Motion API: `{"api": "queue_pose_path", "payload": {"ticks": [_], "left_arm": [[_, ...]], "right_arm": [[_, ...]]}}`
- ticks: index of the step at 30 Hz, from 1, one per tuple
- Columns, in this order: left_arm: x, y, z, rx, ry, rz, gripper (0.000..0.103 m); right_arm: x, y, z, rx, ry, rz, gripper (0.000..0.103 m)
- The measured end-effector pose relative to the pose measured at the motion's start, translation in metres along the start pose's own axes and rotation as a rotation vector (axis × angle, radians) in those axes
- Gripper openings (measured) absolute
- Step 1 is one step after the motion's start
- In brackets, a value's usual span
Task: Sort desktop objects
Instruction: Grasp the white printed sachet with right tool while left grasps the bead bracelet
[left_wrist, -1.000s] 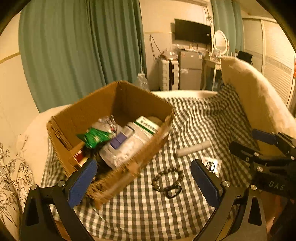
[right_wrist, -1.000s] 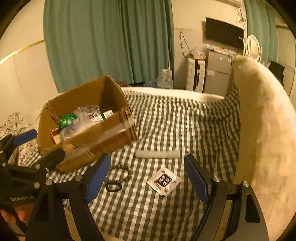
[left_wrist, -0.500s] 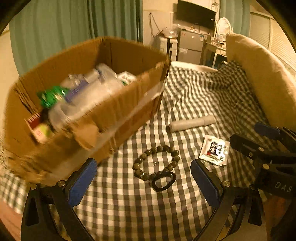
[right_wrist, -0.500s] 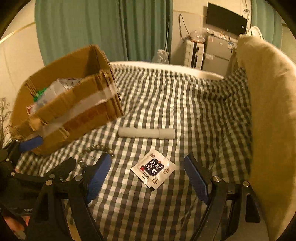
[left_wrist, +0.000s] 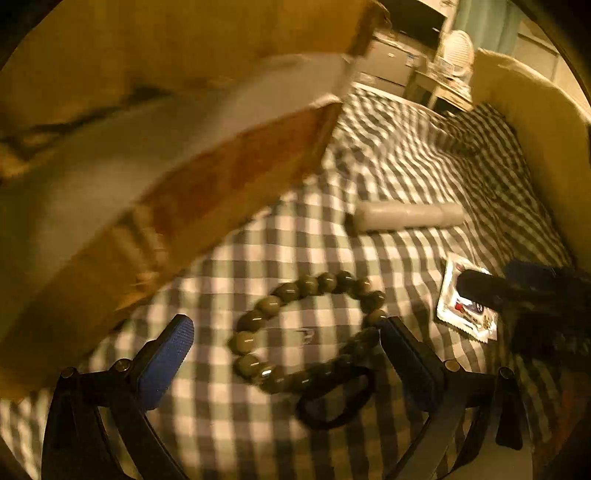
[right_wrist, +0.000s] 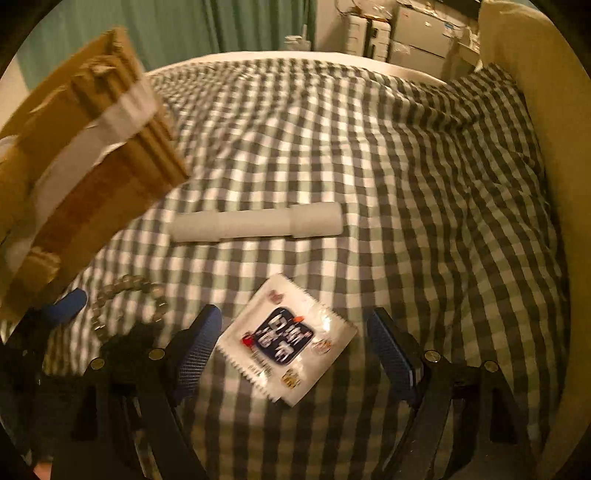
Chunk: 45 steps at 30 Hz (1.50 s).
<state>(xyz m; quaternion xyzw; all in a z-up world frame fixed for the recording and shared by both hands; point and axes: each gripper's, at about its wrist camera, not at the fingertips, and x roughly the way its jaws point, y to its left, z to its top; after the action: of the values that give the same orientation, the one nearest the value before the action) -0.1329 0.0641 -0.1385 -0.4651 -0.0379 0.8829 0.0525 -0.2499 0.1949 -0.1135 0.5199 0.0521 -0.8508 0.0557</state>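
A dark bead bracelet (left_wrist: 295, 332) with a black clip lies on the checked cloth, straddled by the open jaws of my left gripper (left_wrist: 284, 350), which hangs just above it. A white snack sachet (right_wrist: 286, 339) with a dark label lies between the open jaws of my right gripper (right_wrist: 295, 339), which touches nothing. A white tube (right_wrist: 258, 223) lies flat further back; the left wrist view shows that white tube (left_wrist: 406, 216) too. The cardboard box (left_wrist: 147, 147) stands close at the left, blurred. The bracelet (right_wrist: 129, 295) shows at the right view's lower left, beside the left gripper's blue tip.
The checked cloth (right_wrist: 406, 184) covers the whole surface and is wrinkled at the right. A cream cushion (right_wrist: 554, 147) rises along the right edge. Green curtains (right_wrist: 240, 26) and white cabinets (right_wrist: 406, 33) stand behind.
Both grippers have dropped and tilted down toward the cloth. The left now straddles the bracelet, the right the sachet; the box fills the left view's upper left, its contents out of sight.
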Motion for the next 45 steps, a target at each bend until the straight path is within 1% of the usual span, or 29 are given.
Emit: {"api": "queue_pose_path", "payload": {"ticks": [1,2,3,5,7,10,14,21,24,26,27,28,29,30,31,32,33,34,35,36,37,38,41,43,45], "left_arm": [[0.002,-0.002,0.0,0.02,-0.004,0.008,0.103],[0.004,-0.005,0.0,0.04,-0.006,0.016,0.103],[0.006,-0.006,0.0,0.056,-0.006,0.022,0.103],[0.008,-0.006,0.0,0.057,-0.011,0.024,0.103],[0.009,-0.005,0.0,0.055,-0.018,0.021,0.103],[0.011,-0.003,0.0,0.063,-0.027,0.019,0.103],[0.012,0.0,-0.001,0.061,-0.038,0.007,0.103],[0.013,-0.001,-0.001,0.071,-0.039,0.007,0.103],[0.014,-0.003,-0.001,0.081,-0.039,0.006,0.103],[0.012,-0.003,-0.001,0.084,-0.042,0.005,0.102],[0.01,-0.002,-0.003,0.081,-0.052,0.009,0.098],[0.007,-0.002,-0.005,0.081,-0.063,0.014,0.092],[0.005,-0.001,-0.006,0.079,-0.07,0.017,0.088],[0.002,0.001,-0.007,0.073,-0.081,0.017,0.078],[0.0,0.002,-0.008,0.067,-0.088,0.015,0.065],[-0.002,0.003,-0.009,0.062,-0.093,0.014,0.059],[-0.004,0.006,-0.009,0.056,-0.096,0.014,0.05],[-0.004,0.006,-0.009,0.049,-0.096,0.014,0.043],[-0.005,0.008,-0.009,0.044,-0.097,0.012,0.04],[-0.006,0.009,-0.01,0.04,-0.099,0.007,0.032],[-0.007,0.009,-0.01,0.042,-0.096,0.003,0.027],[-0.008,0.009,-0.01,0.045,-0.095,0.002,0.025],[-0.013,0.009,-0.013,0.036,-0.096,-0.007,0.024],[-0.018,0.011,-0.015,0.021,-0.099,-0.024,0.023],[-0.024,0.01,-0.018,0.017,-0.108,-0.022,0.021]], "right_arm": [[0.002,-0.001,0.001,0.011,0.0,-0.022,0.083],[0.005,-0.002,0.001,0.018,0.001,-0.036,0.088],[0.008,-0.001,0.001,0.022,0.007,-0.038,0.089],[0.012,0.0,0.001,0.029,0.032,-0.029,0.091],[0.019,0.001,-0.001,0.03,0.058,-0.023,0.096],[0.025,0.005,-0.005,0.018,0.072,-0.049,0.098],[0.028,0.002,-0.008,0.043,0.092,-0.039,0.1],[0.031,0.001,-0.013,0.043,0.102,-0.034,0.1],[0.03,0.001,-0.015,0.04,0.1,-0.035,0.097],[0.029,0.002,-0.015,0.038,0.098,-0.039,0.09],[0.026,0.002,-0.019,0.039,0.093,-0.041,0.087],[0.024,0.001,-0.02,0.039,0.088,-0.045,0.081],[0.02,0.001,-0.021,0.038,0.081,-0.054,0.073],[0.018,0.001,-0.022,0.036,0.073,-0.057,0.068],[0.015,0.002,-0.022,0.035,0.063,-0.059,0.058],[0.012,0.002,-0.022,0.036,0.054,-0.064,0.052],[0.011,0.002,-0.023,0.038,0.051,-0.064,0.05],[0.009,0.001,-0.024,0.044,0.046,-0.061,0.044],[0.007,0.0,-0.024,0.047,0.04,-0.059,0.035],[0.006,0.0,-0.025,0.049,0.034,-0.057,0.03],[0.002,-0.001,-0.026,0.051,0.027,-0.05,0.021],[-0.001,-0.001,-0.027,0.051,0.022,-0.045,0.015],[-0.009,-0.001,-0.031,0.048,0.002,-0.036,0.006],[-0.016,-0.002,-0.033,0.054,-0.013,-0.006,0.004],[-0.025,-0.001,-0.037,0.057,-0.034,0.038,0.003]]}}
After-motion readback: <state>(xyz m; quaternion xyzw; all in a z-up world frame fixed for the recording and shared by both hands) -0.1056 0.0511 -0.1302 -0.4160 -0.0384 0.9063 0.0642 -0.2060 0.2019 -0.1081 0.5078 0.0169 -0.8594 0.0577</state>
